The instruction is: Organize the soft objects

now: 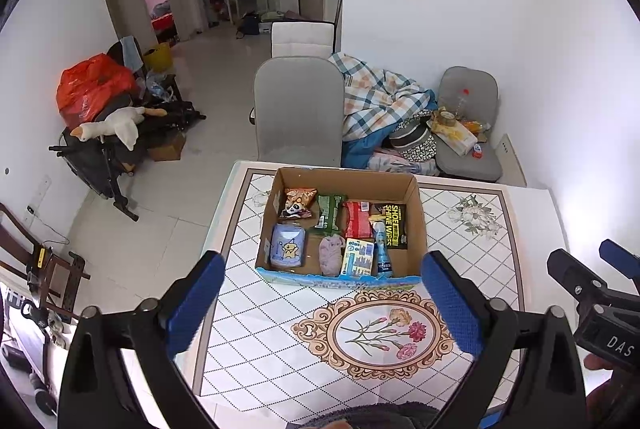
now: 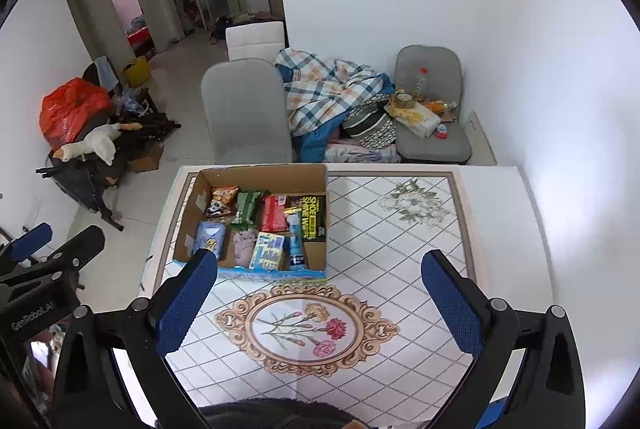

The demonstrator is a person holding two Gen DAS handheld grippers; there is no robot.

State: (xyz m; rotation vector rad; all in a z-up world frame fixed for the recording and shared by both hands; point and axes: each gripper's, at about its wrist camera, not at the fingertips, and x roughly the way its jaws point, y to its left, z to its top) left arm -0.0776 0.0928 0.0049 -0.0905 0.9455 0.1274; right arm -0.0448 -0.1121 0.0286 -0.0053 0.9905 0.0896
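Note:
A cardboard box [image 1: 416, 213] stands on the far left part of the tiled table [image 1: 472, 269]; it also shows in the right wrist view [image 2: 326, 213]. It holds several soft packs: a snack bag [image 1: 298, 203], a green pack [image 1: 330, 211], a red pack [image 1: 357, 219], a black wipes pack [image 1: 394, 225], a blue tissue pack [image 1: 287, 245], a lilac cloth [image 1: 331, 255] and a blue bottle [image 1: 383, 249]. My left gripper [image 1: 322, 305] is open and empty, above the table just in front of the box. My right gripper [image 2: 318, 305] is open and empty, in front of the box and to its right.
A grey chair [image 1: 298, 109] stands behind the table. A checked blanket [image 1: 376, 97] and a second chair [image 1: 468, 125] with clutter are at the back right. A folded stroller with a plush goose [image 1: 110, 129] stands on the left floor. White wall lies to the right.

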